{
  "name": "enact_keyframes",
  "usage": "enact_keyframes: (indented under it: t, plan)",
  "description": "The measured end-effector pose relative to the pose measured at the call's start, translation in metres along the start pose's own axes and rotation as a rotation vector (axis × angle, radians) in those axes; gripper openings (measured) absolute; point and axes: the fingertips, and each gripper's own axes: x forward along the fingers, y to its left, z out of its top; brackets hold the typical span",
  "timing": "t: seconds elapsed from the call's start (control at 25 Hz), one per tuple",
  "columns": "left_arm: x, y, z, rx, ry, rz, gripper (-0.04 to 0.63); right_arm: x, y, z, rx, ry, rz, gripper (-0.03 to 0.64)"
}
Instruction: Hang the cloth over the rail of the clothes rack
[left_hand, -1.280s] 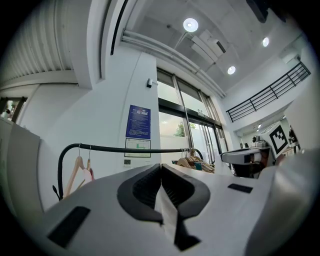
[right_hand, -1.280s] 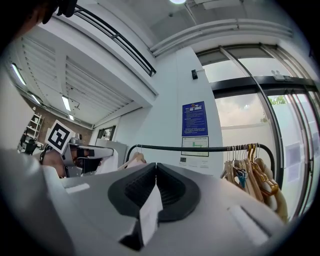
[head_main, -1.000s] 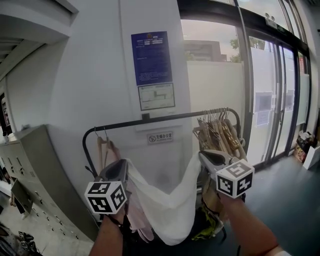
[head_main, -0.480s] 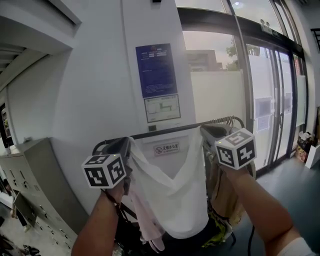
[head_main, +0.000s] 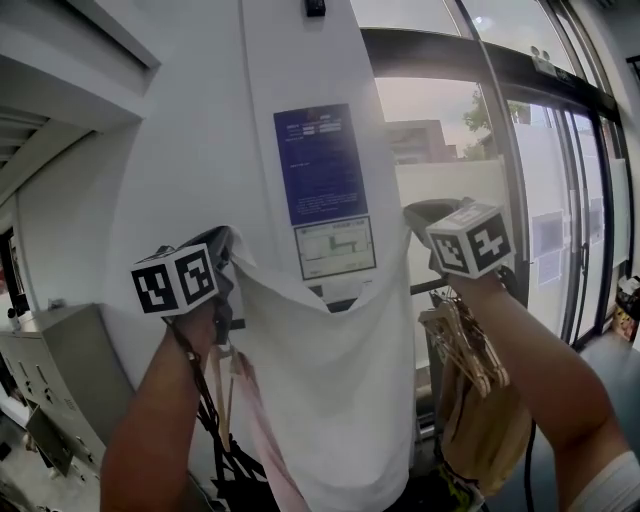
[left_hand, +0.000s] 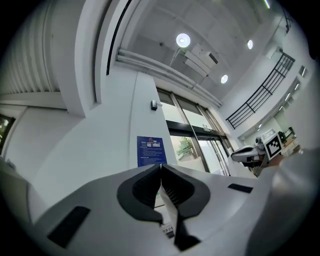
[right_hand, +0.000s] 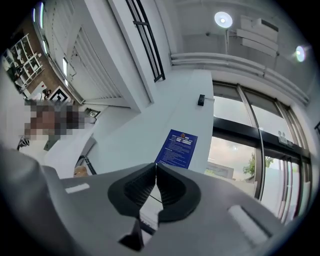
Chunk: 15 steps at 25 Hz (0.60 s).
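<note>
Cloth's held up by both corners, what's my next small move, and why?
Probably move both grippers forward over the rail: the left gripper and right gripper pinch the cloth by its top corners, higher than the rail, and it hangs in front.

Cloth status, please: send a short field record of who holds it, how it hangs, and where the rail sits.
cloth: white cloth, spread wide, lower part hanging free
left gripper: fingers shut on the cloth's upper left corner
right gripper: fingers shut on the upper right corner
top edge: sags in a V between the two grippers
rail: dark bar showing in the V, lower in the head view than both grippers, mostly hidden by the cloth
over rail: not yet
nearby: wooden hangers right, pink garment left
</note>
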Motion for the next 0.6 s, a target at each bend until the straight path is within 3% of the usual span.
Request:
enact_keyframes:
  t: [0.32,0.6]
  plan:
    - [0.117,0.068,-0.014,0.014,-0.019,0.156,0.012,0.125,-0.107,-0.040,-0.030,-0.012,0.007,0.009]
    - [0.198,0.127,-0.042,0.034,0.030,0.238,0.012,0.221,-0.169,-0.086,-0.014,0.041,-0.023,0.009]
